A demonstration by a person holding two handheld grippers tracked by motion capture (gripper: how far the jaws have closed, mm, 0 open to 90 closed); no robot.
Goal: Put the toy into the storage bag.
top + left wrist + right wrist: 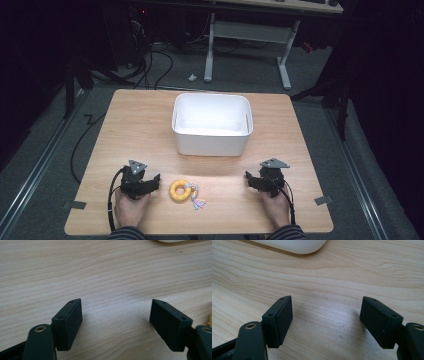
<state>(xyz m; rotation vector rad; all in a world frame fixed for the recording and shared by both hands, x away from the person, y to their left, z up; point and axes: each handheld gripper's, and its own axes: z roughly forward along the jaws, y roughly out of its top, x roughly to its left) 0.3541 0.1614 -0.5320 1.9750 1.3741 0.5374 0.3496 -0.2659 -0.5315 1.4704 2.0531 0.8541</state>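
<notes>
**Hand-held grippers parked beside the ring toy, both unloaded**

Left hand-held gripper (156, 181) and right hand-held gripper (248, 177) rest on the near part of the table (135, 125) in the high view, one to either side of the yellow ring toy (180, 190). That toy lies flat between them, nearer the left unit, with a small pastel tassel (198, 202) trailing from its right side. A white bin (211, 142) stands further back at mid-table, apparently empty. I read the step in hand as the approach to the ring, most likely with the left unit. To do it well, I would bring the jaws over one side of the ring so that one pad enters the hole and the other passes outside, then clamp across the band rather than on the tassel.

Left gripper view: the jaws stand well apart with bare wood grain between them; the pads (69, 325) touch nothing. A sliver of yellow shows at the right edge, so the toy sits just outside the span. A swing towards it is needed before closing.

Right gripper view: the jaws stand equally wide, nothing between the pads (279, 322). A rounded corner of the bin (294, 246) shows ahead. This unit is released and idle.
</notes>
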